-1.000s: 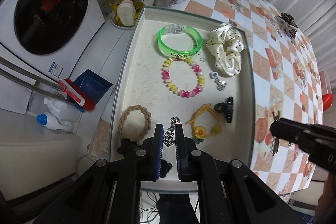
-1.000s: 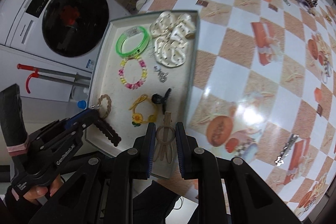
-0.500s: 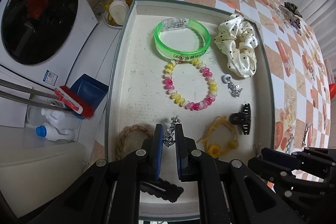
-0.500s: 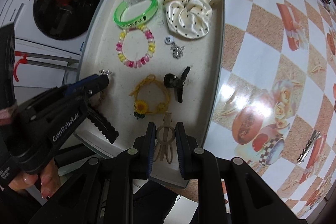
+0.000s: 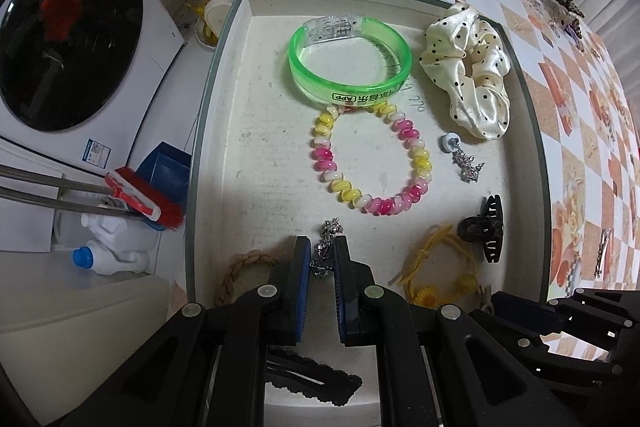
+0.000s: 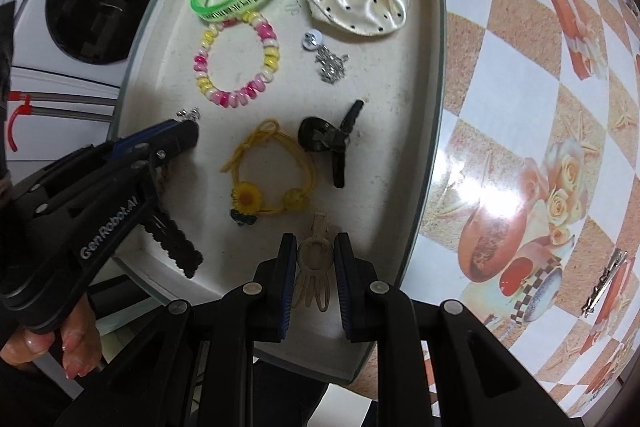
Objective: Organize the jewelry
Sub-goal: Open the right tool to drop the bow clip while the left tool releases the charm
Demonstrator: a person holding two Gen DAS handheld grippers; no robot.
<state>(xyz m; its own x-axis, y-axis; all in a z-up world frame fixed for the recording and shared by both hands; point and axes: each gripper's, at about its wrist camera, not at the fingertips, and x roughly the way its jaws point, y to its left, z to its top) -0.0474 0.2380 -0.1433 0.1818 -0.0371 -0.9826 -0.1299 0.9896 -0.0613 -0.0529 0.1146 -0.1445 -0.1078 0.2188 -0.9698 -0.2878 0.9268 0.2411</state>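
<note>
**Left wrist view: two pieces held over the tray, drop-off next**

Left wrist view first: left gripper (image 5: 322, 259) clamped on a small silver chain charm (image 5: 326, 247), low over the shallow white grey-rimmed tray (image 5: 224, 75). Further right, right gripper (image 6: 316, 259) pinching a beige plastic hair clip (image 6: 314, 267) near the tray's front edge. Looks like the placing step. Next up: probably picking bare spots clear of the yellow sunflower hair tie (image 6: 272, 183), then letting go.
</note>
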